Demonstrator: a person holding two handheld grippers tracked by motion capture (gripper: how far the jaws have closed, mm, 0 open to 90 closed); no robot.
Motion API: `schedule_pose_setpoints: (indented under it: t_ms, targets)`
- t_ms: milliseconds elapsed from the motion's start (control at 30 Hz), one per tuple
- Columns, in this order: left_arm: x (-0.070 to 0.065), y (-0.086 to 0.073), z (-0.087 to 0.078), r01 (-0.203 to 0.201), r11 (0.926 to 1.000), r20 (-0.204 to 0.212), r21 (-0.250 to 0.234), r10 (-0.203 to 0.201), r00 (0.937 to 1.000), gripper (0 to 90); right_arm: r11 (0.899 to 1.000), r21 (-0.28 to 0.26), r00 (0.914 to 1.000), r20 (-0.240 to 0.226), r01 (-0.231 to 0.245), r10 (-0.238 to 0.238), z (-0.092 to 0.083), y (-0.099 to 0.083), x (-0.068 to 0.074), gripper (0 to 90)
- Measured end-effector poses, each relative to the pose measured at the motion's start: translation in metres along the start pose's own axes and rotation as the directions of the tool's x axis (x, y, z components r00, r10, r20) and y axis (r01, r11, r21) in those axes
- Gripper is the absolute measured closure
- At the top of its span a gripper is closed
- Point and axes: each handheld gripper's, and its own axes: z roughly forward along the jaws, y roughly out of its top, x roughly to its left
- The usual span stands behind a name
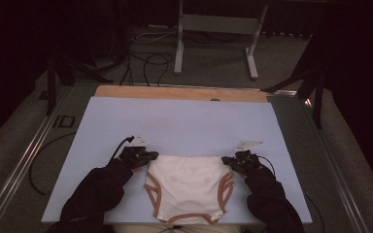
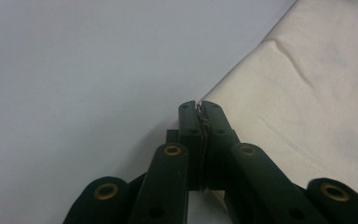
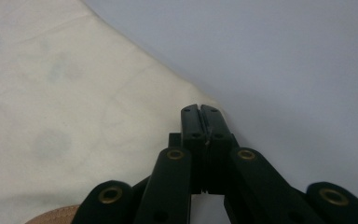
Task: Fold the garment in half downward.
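Note:
A white garment (image 1: pixel 189 187) with tan trim around its leg openings lies flat on a pale blue mat (image 1: pixel 184 121), near the front edge. My left gripper (image 1: pixel 145 156) sits at the garment's upper left corner. In the left gripper view its jaws (image 2: pixel 199 106) are pressed together with a sliver of the white cloth (image 2: pixel 307 93) pinched at the tips. My right gripper (image 1: pixel 235 160) is at the upper right corner. There the jaws (image 3: pixel 200 109) are closed over the edge of the cloth (image 3: pixel 74 116). Dark sleeves cover both forearms.
The mat lies on a wooden tabletop (image 1: pixel 175 92) whose bare strip shows at the far edge. Metal rails (image 1: pixel 24 160) run along both sides of the table. Beyond it are a grey metal stand (image 1: pixel 179 43) and loose cables (image 1: pixel 145 63) on the floor.

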Motion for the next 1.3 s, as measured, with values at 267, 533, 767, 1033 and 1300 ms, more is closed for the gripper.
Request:
schedule_pose_setpoints:
  t_ms: [267, 533, 767, 1033, 1300]
  targets:
    - [0.016, 0.009, -0.001, 0.034, 0.9985, -0.05, -0.042, -0.036, 0.9981, 89.5, 1.0, -0.027, 0.9997, 0.02, -0.01, 0.01, 0.011, 0.024, -0.012, 89.9]
    - [0.034, 0.021, 0.009, 0.066, 0.9961, -0.096, -0.059, -0.072, 0.9928, 89.4, 0.998, -0.03, 0.9969, 0.055, -0.055, 0.057, 0.028, 0.042, -0.03, 89.9]
    - [0.043, 0.036, 0.016, 0.069, 0.9944, -0.12, -0.08, -0.078, 0.9896, 89.3, 0.993, -0.027, 0.9902, 0.08, -0.113, 0.114, 0.042, 0.046, -0.047, 89.8]
    - [0.055, 0.041, 0.029, 0.096, 0.9924, -0.14, -0.076, -0.106, 0.9845, 89.2, 0.99, -0.03, 0.9844, 0.103, -0.14, 0.142, 0.05, 0.051, -0.056, 89.7]
    - [0.062, 0.042, 0.041, 0.126, 0.991, -0.145, -0.045, -0.131, 0.9807, 89.0, 0.988, -0.007, 0.9816, 0.109, -0.157, 0.157, 0.059, 0.054, -0.061, 89.1]
